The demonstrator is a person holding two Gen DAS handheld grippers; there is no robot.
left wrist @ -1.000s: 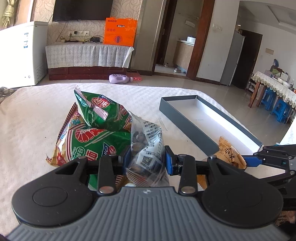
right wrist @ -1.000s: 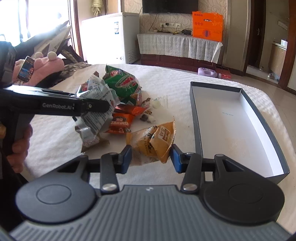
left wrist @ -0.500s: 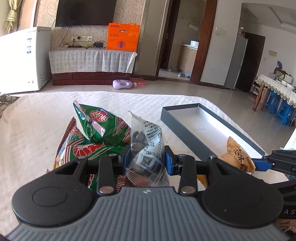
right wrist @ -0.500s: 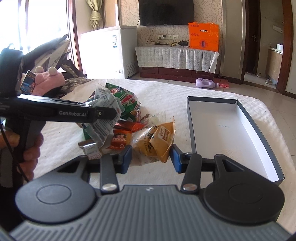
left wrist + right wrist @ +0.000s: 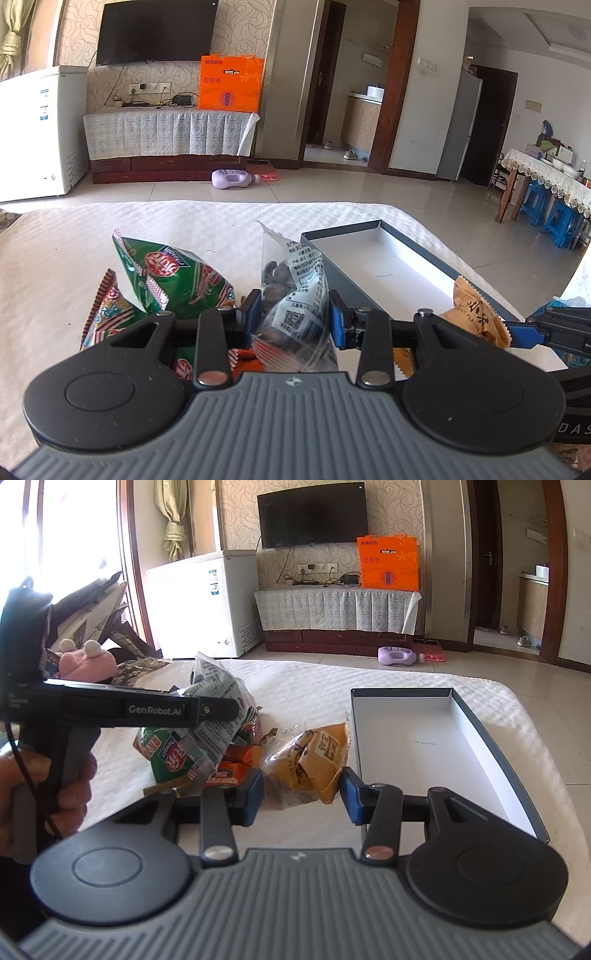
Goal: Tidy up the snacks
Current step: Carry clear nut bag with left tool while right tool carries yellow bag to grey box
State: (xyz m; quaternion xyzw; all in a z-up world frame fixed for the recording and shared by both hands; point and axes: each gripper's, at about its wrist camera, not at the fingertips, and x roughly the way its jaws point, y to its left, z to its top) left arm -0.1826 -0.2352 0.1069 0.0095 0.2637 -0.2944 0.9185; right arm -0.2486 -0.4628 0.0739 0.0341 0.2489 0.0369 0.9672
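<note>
Holding one packet per tool: left tool clamps clear nut bag, right tool clamps orange peanut packet; both lifted off bench, empty box just right, ready for loading.

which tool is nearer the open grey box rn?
Right. The right tool, shut on the yellow snack packet, sits beside the grey box at its near corner. The left tool, shut on the clear nut bag, is further off, over the snack pile.

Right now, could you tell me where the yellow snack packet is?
The yellow snack packet is clamped in the right gripper, lifted just left of the open grey box, with the pile of snacks to its left.
</note>
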